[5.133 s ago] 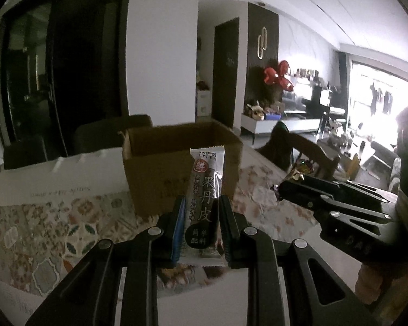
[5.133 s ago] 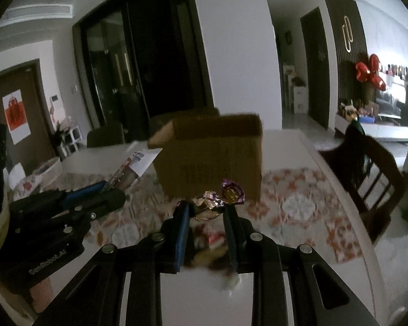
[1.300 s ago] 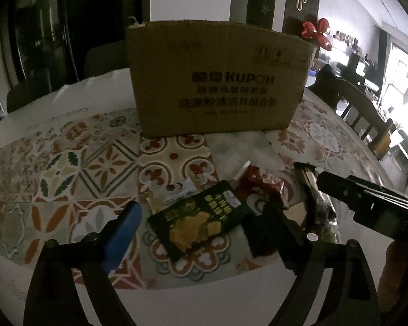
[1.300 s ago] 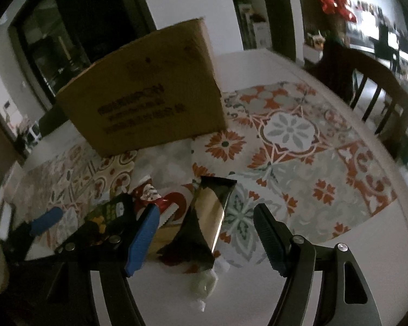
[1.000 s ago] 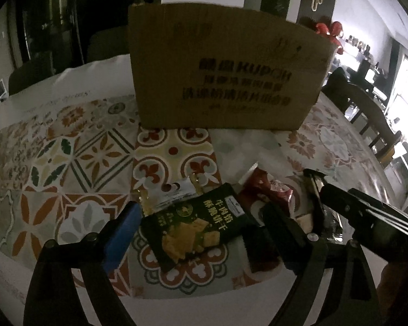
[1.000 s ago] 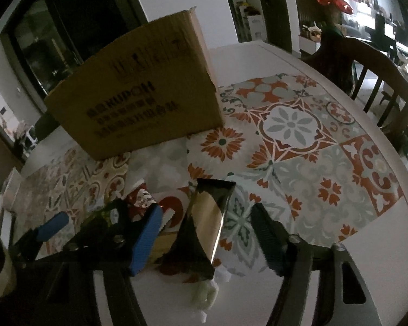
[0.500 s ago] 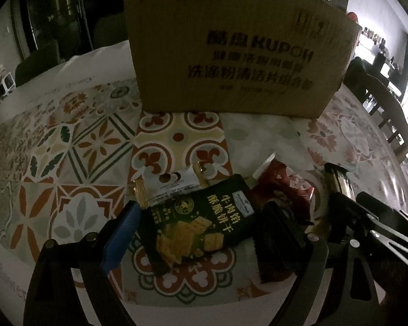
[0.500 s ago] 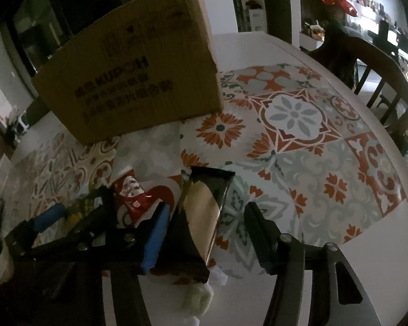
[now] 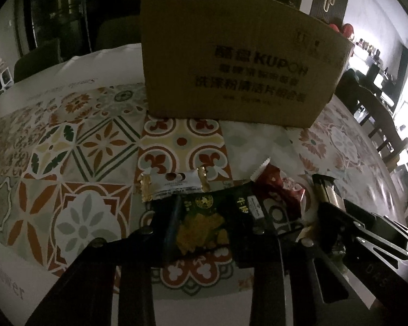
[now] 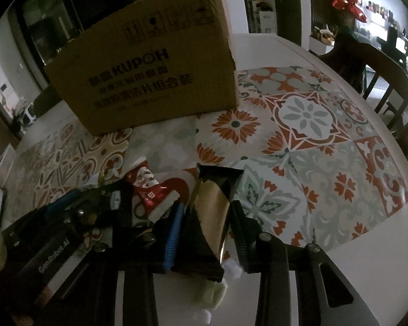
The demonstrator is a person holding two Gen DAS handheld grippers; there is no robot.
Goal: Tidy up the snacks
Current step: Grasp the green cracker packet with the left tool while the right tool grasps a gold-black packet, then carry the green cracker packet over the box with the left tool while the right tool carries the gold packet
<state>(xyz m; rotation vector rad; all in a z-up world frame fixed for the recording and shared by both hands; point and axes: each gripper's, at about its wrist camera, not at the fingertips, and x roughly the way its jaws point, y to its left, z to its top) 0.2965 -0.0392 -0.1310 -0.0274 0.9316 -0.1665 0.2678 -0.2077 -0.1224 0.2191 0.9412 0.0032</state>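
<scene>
A brown cardboard box [image 9: 231,65] stands on the patterned tablecloth; it also shows in the right wrist view [image 10: 149,62]. My left gripper [image 9: 214,225] is shut on a dark green cracker packet [image 9: 204,225], which bends between the jaws. My right gripper [image 10: 206,222] is shut on a black and gold bar packet [image 10: 214,203], pinched near its middle. A white and gold candy bar [image 9: 174,183] lies just beyond the green packet. A red snack packet [image 9: 280,187] lies between the grippers, also seen in the right wrist view [image 10: 149,190].
A pale crumpled wrapper [image 10: 214,293] lies near the table's front edge under the right gripper. A wooden chair [image 10: 377,73] stands at the table's right side. The table's white edge [image 10: 380,244] curves around at the right.
Both grippers went from wide open to shut: the left closed on the green cracker packet, the right on the black and gold packet. Both moved a little closer to the box.
</scene>
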